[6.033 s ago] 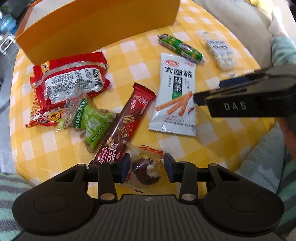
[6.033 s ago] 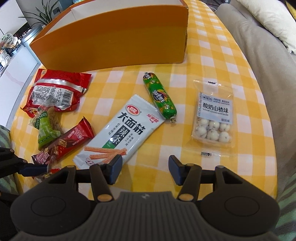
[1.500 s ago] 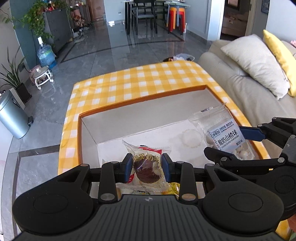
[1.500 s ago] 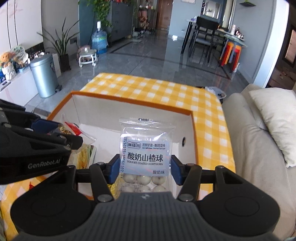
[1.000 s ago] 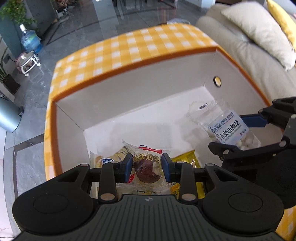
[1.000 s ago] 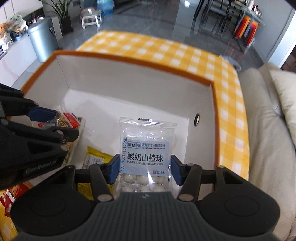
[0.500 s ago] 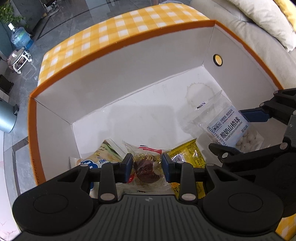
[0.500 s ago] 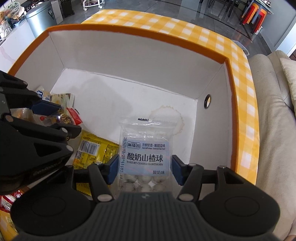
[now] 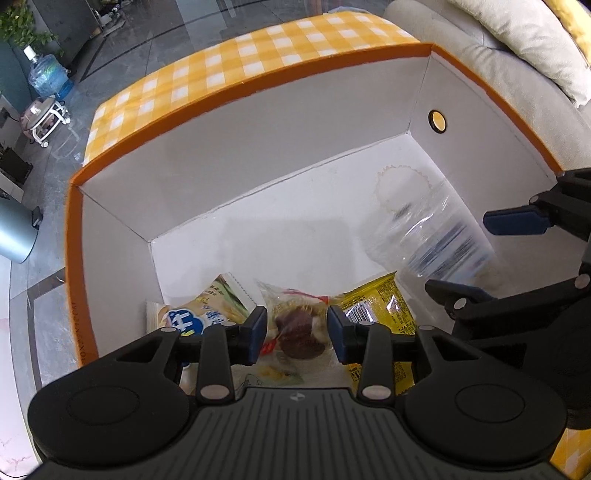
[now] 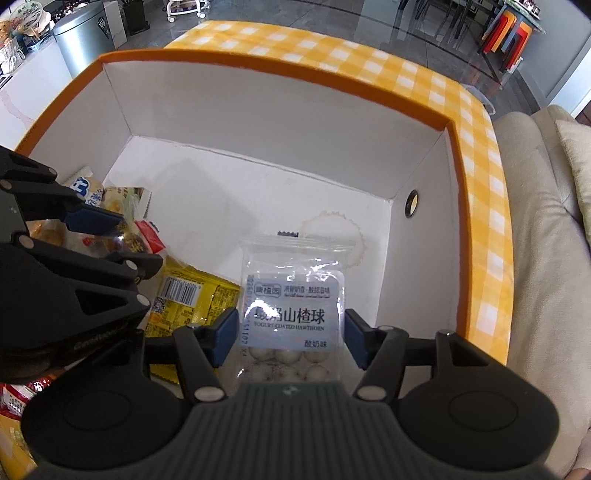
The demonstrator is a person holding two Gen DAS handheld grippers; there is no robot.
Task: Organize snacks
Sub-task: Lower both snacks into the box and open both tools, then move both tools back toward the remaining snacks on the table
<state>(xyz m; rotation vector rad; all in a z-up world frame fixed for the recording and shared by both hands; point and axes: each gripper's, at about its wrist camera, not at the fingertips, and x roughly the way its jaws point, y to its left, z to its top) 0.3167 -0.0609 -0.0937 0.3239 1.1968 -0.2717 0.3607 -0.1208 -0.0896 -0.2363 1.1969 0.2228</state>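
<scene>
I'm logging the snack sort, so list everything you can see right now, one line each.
box: one, orange outside and white inside, on the table
tablecloth: one, yellow and white check, under the box
cake snack: one, brown in a clear wrapper, in the box
yellow packet: one, on the box floor
pale packet: one, blue logo, box's left side
hawthorn ball bag: one, clear with a white label, over the box
sofa: one, beige, right of the table
bin: one, grey, on the floor
left hand-held gripper: black, jaws just opened, cake snack between them
right hand-held gripper: black, hawthorn ball bag between its jaws
</scene>
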